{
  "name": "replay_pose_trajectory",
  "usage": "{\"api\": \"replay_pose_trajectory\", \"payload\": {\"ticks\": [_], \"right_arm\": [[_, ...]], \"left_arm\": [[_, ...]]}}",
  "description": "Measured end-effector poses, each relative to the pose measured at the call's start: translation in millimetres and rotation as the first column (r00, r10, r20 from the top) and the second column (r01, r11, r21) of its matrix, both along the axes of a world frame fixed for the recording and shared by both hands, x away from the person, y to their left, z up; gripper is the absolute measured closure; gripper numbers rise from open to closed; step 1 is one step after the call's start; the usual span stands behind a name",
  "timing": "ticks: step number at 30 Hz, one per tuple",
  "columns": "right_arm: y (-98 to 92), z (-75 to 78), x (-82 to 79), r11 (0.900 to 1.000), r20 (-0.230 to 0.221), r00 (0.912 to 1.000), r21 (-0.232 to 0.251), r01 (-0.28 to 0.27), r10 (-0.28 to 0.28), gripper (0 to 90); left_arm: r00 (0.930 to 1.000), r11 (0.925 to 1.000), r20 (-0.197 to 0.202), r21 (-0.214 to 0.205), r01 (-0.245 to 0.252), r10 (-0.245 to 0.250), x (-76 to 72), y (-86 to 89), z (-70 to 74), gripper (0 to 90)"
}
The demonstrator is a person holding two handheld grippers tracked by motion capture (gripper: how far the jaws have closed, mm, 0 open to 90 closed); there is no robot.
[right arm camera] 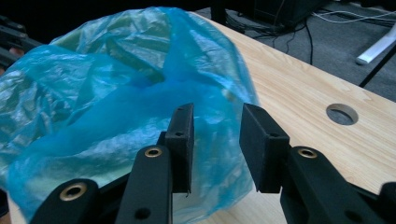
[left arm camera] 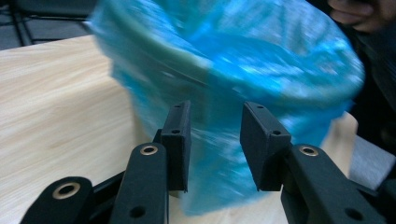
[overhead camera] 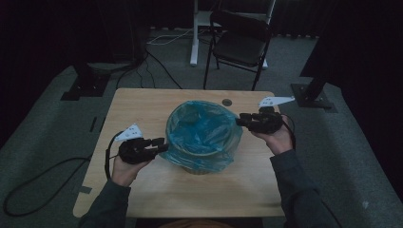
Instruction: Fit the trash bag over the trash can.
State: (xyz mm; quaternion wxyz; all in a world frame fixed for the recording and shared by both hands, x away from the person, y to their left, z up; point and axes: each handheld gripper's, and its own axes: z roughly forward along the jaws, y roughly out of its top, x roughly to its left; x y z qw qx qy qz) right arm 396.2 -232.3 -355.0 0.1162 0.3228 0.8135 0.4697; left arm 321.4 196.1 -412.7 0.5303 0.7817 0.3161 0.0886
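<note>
A round bin lined with a blue plastic bag (overhead camera: 203,135) stands in the middle of the wooden table (overhead camera: 142,102). My left gripper (overhead camera: 164,144) is level at the bin's left side. In the left gripper view its jaws (left arm camera: 215,140) stand open, pointing at the bag's overhanging side (left arm camera: 233,60), and the pads do not press on it. My right gripper (overhead camera: 240,118) is at the bin's right rim. Its jaws (right arm camera: 217,144) are open too, with the bag's crumpled edge (right arm camera: 116,102) just in front of them.
A round hole (overhead camera: 227,102) pierces the table behind the bin, to the right of my jaws in the right gripper view (right arm camera: 342,114). A black folding chair (overhead camera: 240,40) and a white stand leg (overhead camera: 194,33) are beyond the table. Cables run over the grey floor at left (overhead camera: 43,178).
</note>
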Motion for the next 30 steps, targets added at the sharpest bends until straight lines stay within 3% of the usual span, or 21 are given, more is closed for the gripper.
{"api": "replay_pose_trajectory", "payload": {"ticks": [4, 9, 17, 23, 27, 30], "right_arm": [[3.7, 0.3, -1.8, 0.9999, 0.003, 0.9999, -0.001, -0.013, 0.013, 64.7], [6.3, -1.5, -2.4, 0.9997, 0.000, 0.9997, -0.004, -0.024, 0.024, 64.5], [6.5, -3.6, -2.9, 0.9995, -0.009, 0.9995, -0.005, -0.031, 0.031, 64.2], [8.9, -5.5, -1.7, 0.9993, -0.014, 0.9993, -0.012, -0.036, 0.036, 64.3], [9.5, -6.4, -0.8, 0.9993, -0.018, 0.9992, -0.014, -0.035, 0.035, 64.7], [9.7, -7.1, -0.6, 0.9992, -0.018, 0.9992, -0.014, -0.036, 0.036, 64.7]], "left_arm": [[0.9971, 0.9970, 0.009, 0.021, 0.075, -0.075, -6.5, -12.1, -6.3, 60.7], [0.9937, 0.9914, 0.008, 0.070, 0.111, -0.112, -8.8, -25.8, -13.4, 59.2], [0.9929, 0.9857, 0.000, 0.120, 0.118, -0.119, -11.9, -35.5, -23.5, 62.8], [0.9920, 0.9730, -0.025, 0.193, 0.126, -0.124, -11.8, -37.2, -35.0, 79.5], [0.9937, 0.9778, -0.043, 0.178, 0.110, -0.104, -9.2, -28.9, -40.2, 88.6], [0.9954, 0.9793, -0.059, 0.184, 0.085, -0.075, -6.6, -22.3, -43.3, 89.8]]}}
